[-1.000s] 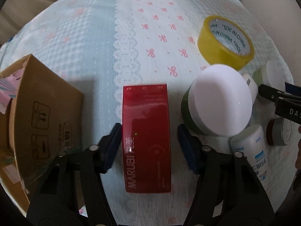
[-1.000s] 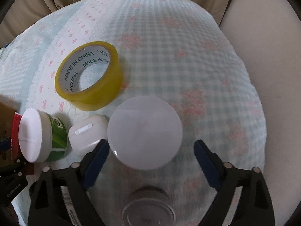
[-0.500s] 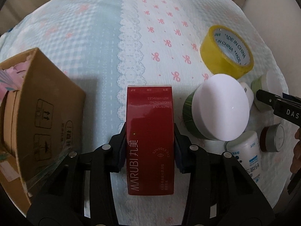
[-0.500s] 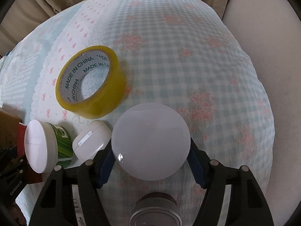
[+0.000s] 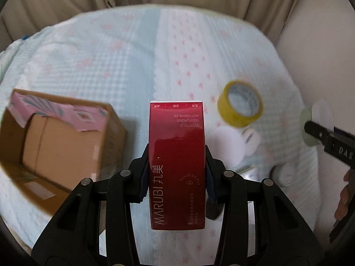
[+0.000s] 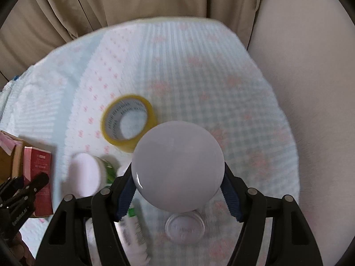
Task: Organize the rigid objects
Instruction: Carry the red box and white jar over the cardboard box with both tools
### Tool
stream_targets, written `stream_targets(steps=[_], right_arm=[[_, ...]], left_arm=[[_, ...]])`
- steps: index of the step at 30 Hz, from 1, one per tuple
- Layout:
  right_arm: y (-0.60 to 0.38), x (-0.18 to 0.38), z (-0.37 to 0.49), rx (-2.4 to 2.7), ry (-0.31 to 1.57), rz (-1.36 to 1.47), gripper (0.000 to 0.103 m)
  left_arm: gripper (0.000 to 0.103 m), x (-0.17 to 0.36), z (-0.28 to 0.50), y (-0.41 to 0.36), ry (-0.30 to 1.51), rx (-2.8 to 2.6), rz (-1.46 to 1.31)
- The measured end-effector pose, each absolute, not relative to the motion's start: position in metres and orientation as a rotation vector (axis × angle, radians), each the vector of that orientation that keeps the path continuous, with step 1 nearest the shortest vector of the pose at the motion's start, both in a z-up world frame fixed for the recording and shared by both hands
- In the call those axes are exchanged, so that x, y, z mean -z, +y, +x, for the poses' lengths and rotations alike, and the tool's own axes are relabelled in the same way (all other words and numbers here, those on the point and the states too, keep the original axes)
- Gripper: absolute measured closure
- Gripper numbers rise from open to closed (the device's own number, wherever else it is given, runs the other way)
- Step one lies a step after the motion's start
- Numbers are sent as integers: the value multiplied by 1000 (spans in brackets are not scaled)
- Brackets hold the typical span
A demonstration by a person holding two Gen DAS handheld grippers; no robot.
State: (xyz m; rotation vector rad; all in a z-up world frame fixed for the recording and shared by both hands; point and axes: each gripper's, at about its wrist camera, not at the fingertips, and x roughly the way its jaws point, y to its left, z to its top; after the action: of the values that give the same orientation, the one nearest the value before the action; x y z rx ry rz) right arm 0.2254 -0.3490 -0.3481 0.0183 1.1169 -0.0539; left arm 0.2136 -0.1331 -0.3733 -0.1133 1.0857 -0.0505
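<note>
My left gripper (image 5: 176,173) is shut on a red MARUBI box (image 5: 176,155) and holds it above the cloth; the box also shows in the right wrist view (image 6: 38,177). My right gripper (image 6: 178,188) is shut on a white-lidded round jar (image 6: 177,168), lifted off the cloth; that jar shows at the right edge of the left wrist view (image 5: 319,117). An open cardboard box (image 5: 66,146) stands at the left, with a pink carton (image 5: 60,113) inside.
On the checked cloth (image 6: 221,88) lie a yellow tape roll (image 6: 127,119), a green jar with a white lid (image 6: 86,177), a small white case (image 5: 250,137), a white bottle (image 6: 133,232) and a small clear-lidded jar (image 6: 184,228). Curtains hang behind.
Both grippers closed on their objects and lifted: the left raised the red box, the right raised the white-lidded jar. The other items now look smaller and farther below.
</note>
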Motion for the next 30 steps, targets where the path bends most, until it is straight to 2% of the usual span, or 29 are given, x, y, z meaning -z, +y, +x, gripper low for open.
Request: stream_targets(steps=[9,15,22,30], right_arm=[[-320,241,181,25,1010,6,37],[-277,192,164,-39,946,-11,37],[-203,166,148,-86,909,-22,37],[-107,164,137,-53,926,34,37]], left_arm=[[66,262,184,-96,972,42,-102],[66,214,166,-47,922,42,-89],[66,194,158,29,902,59,-73],[66,197,167,118,936,182,15]])
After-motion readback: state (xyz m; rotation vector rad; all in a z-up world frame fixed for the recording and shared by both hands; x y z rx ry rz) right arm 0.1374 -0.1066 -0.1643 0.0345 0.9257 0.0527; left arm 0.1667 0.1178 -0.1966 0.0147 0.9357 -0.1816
